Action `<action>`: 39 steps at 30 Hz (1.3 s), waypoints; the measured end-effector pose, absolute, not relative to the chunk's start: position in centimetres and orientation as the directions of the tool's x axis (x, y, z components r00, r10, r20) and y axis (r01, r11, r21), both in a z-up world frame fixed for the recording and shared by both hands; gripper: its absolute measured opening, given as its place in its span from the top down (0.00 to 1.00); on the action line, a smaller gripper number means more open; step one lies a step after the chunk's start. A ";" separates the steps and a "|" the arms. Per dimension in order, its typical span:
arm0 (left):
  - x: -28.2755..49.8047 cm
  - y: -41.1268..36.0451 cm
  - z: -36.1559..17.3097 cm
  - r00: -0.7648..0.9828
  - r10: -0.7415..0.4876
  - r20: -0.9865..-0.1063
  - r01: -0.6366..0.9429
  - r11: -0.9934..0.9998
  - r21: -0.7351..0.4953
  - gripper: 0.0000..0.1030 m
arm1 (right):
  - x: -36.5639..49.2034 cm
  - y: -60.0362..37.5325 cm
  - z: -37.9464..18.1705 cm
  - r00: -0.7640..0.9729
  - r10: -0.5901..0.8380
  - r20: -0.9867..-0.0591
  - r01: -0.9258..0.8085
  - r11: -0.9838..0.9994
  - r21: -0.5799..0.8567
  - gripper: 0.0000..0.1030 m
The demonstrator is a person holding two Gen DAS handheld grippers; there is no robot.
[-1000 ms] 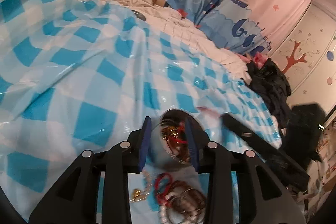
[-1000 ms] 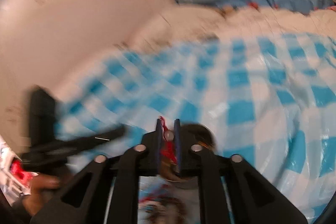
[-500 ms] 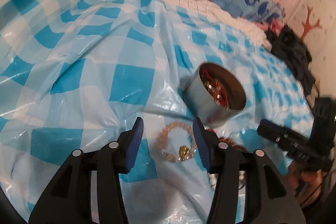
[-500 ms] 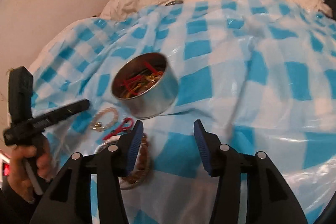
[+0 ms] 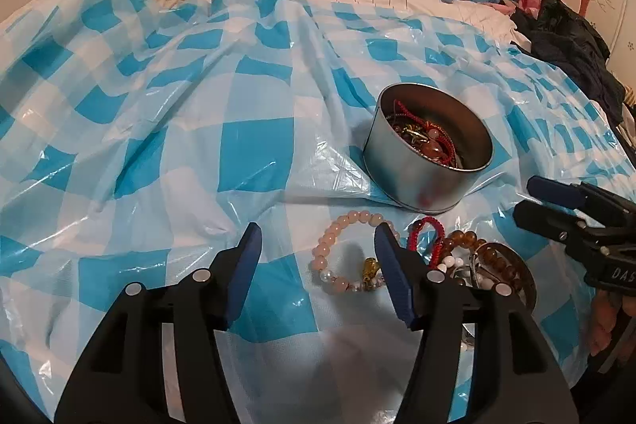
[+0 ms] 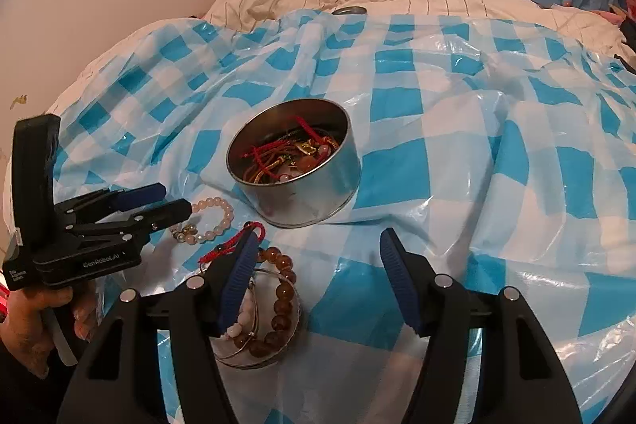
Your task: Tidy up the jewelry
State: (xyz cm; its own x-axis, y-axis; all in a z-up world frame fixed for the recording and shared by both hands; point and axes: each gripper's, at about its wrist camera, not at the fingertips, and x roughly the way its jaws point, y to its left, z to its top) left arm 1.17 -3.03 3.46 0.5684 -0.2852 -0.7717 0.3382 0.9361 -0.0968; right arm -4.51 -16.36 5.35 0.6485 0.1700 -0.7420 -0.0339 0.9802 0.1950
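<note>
Both of your grippers hang open over loose jewelry beside a round tin (image 5: pixel 427 169) on a blue-checked plastic sheet (image 5: pixel 159 130).

Your right finger hides part of the pink bead bracelet (image 5: pixel 338 241); the brown bead bracelet (image 6: pixel 284 301) and red cord (image 6: pixel 234 245) at 3 o'clock of it are partly covered. The tin, at 12 o'clock, holds tangled red cords and beads, hard to separate. Left gripper (image 5: pixel 316 265) and right gripper (image 6: pixel 314 279) have just been opening, nothing clamped. A second ago the tin sat between your left fingers.
</note>
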 end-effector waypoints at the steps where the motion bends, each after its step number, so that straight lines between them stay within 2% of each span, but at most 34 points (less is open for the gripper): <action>1: 1.1 -3.0 3.5 0.571 -0.285 -0.770 0.339 0.936 -0.095 0.45 | -4.5 -16.3 5.3 0.648 0.168 -0.743 -0.033 0.981 0.193 0.39; 9: 0.7 -3.4 3.9 0.595 -0.258 -0.761 0.347 0.937 -0.047 0.40 | -4.4 -16.1 4.9 0.645 0.161 -0.747 -0.027 0.982 0.188 0.35; 18: 0.4 -4.2 3.8 0.600 -0.244 -0.762 0.362 0.932 -0.013 0.38 | -4.4 -16.0 4.9 0.643 0.164 -0.748 -0.030 0.981 0.189 0.35; 39: 0.4 -4.6 3.9 0.605 -0.233 -0.762 0.365 0.931 0.005 0.32 | -4.3 -15.6 4.8 0.638 0.166 -0.752 -0.033 0.981 0.189 0.31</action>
State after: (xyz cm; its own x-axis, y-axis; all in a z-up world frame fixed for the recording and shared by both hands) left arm 0.37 -4.62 3.87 0.6048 -0.2329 -0.7615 0.3646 0.9311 0.0048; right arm -4.30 -15.64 4.84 0.6383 0.1661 -0.7516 -0.0332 0.9815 0.1887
